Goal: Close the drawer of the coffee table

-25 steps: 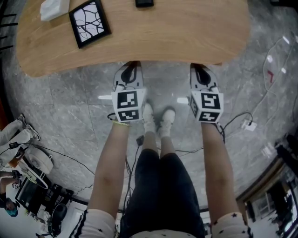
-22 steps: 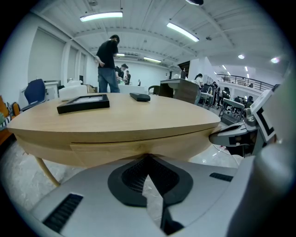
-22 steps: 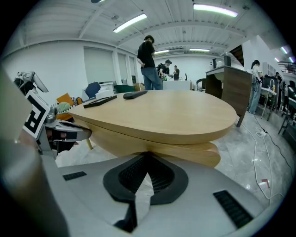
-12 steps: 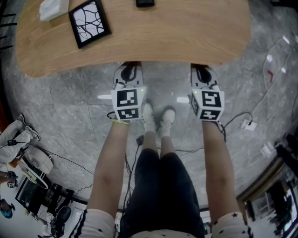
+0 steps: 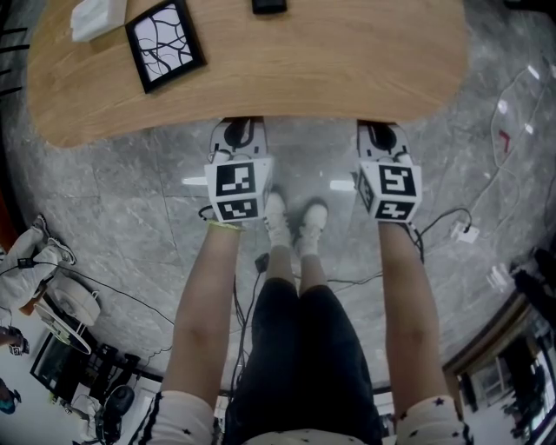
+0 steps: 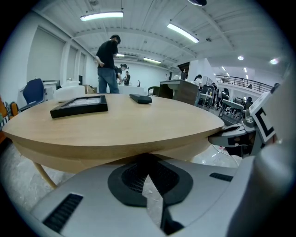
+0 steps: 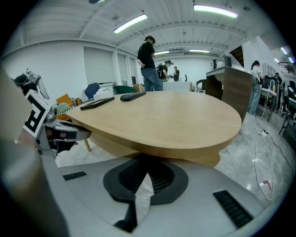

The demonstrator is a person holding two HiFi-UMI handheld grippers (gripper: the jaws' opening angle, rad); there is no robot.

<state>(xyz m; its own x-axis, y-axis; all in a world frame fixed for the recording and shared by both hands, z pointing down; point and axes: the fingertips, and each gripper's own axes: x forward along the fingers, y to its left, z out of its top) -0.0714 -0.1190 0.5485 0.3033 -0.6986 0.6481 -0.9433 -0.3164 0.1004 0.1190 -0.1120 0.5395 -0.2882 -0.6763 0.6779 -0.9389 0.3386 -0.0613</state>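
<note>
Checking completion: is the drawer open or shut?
Seemingly shut: in the head view nothing juts out past the table edge, and both gripper views show only a recessed band under the top. The drawer front itself cannot be made out.

Black picture frame (image 5: 165, 43), dark remote (image 5: 269, 5), white box (image 5: 98, 17)

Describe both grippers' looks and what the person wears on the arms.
Both the left gripper and the right gripper have pale grey shells with black ribbed pads at the jaws. Each carries a white cube printed with black square markers, left and right. The person wears short white sleeves with small dark stars, and a yellow band on the left wrist.
</note>
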